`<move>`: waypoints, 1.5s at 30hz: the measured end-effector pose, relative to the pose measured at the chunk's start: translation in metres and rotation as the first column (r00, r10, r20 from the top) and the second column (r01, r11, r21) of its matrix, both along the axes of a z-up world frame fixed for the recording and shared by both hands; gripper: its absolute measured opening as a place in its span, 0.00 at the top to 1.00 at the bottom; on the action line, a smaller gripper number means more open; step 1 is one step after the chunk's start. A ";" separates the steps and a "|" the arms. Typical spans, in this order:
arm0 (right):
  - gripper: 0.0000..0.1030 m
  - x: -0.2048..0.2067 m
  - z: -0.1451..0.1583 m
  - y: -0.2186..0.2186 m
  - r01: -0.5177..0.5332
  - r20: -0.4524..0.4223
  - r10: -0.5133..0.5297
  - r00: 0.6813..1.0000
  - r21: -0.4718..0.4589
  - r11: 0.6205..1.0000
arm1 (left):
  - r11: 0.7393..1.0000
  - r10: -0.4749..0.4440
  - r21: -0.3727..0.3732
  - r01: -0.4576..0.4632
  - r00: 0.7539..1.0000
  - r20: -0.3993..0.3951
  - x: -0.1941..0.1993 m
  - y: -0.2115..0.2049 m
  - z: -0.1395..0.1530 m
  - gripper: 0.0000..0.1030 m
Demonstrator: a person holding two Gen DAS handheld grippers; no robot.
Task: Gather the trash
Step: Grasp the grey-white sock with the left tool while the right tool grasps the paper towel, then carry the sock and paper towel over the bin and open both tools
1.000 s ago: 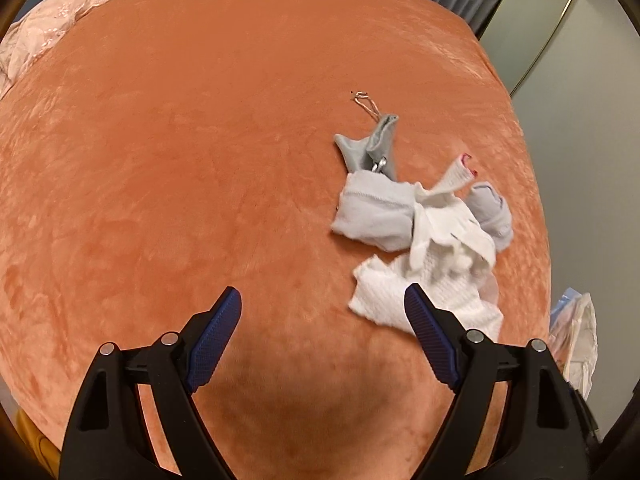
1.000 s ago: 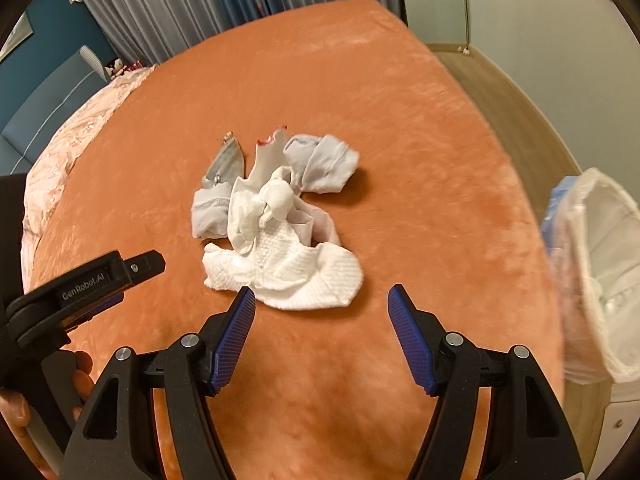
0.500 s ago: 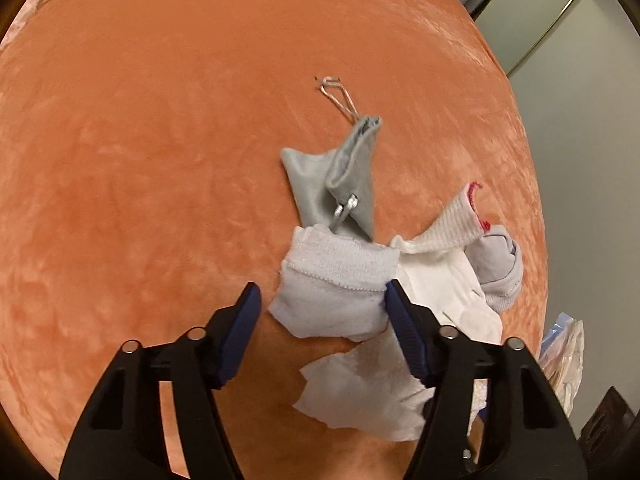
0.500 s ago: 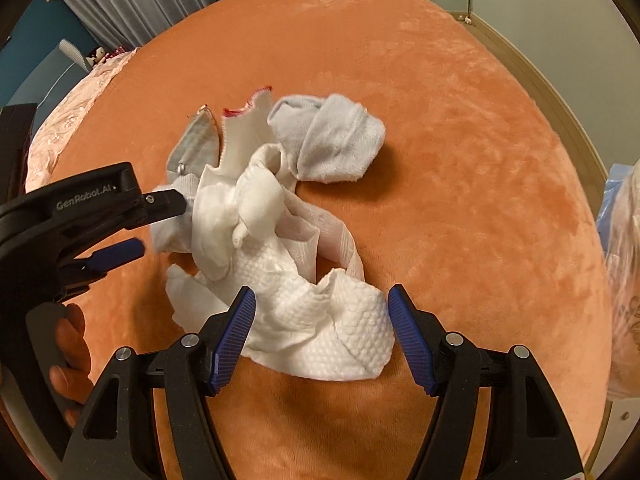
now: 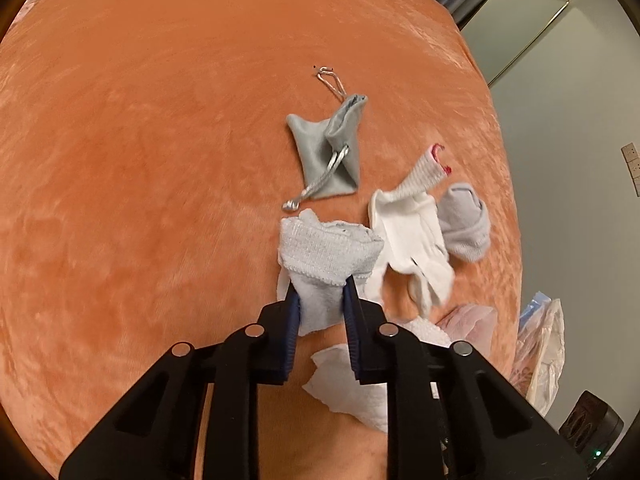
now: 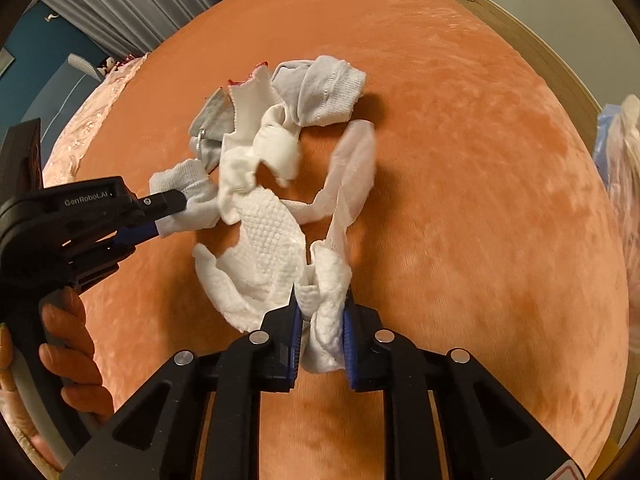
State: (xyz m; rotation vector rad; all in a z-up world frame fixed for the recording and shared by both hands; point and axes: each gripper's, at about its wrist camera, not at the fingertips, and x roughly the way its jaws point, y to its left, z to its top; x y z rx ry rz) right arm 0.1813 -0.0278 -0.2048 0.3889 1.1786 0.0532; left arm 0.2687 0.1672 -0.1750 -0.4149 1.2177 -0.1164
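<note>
A heap of cloth and paper lies on the orange bedspread (image 5: 140, 160). My left gripper (image 5: 319, 292) is closing its jaws on a pale grey sock (image 5: 328, 252), which is pinched between the blue pads. From the right wrist view the left gripper (image 6: 160, 216) grips that sock (image 6: 188, 196) at the heap's left side. My right gripper (image 6: 321, 304) is closing on a white embossed paper towel (image 6: 272, 240), bunched between its pads. A white glove (image 5: 412, 236), a rolled grey sock (image 5: 466, 228) and a grey drawstring pouch (image 5: 324, 156) lie beyond.
A sheer stocking (image 6: 352, 172) trails from the towel. A clear plastic bag (image 5: 540, 344) hangs off the bed's right edge, also seen as a bag (image 6: 620, 160) at far right. A hand (image 6: 68, 336) holds the left gripper's handle. A pink quilt (image 6: 88, 120) lies far left.
Both grippers dropped onto the heap and closed their jaws: the left one took hold of the pale grey sock, the right one took hold of the white paper towel.
</note>
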 end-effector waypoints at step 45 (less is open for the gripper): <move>0.75 -0.114 -0.016 0.008 -0.087 -0.034 0.084 0.996 -0.113 0.990 | 0.990 -0.125 0.068 0.126 0.992 -0.013 -0.159 -0.041 0.015 0.81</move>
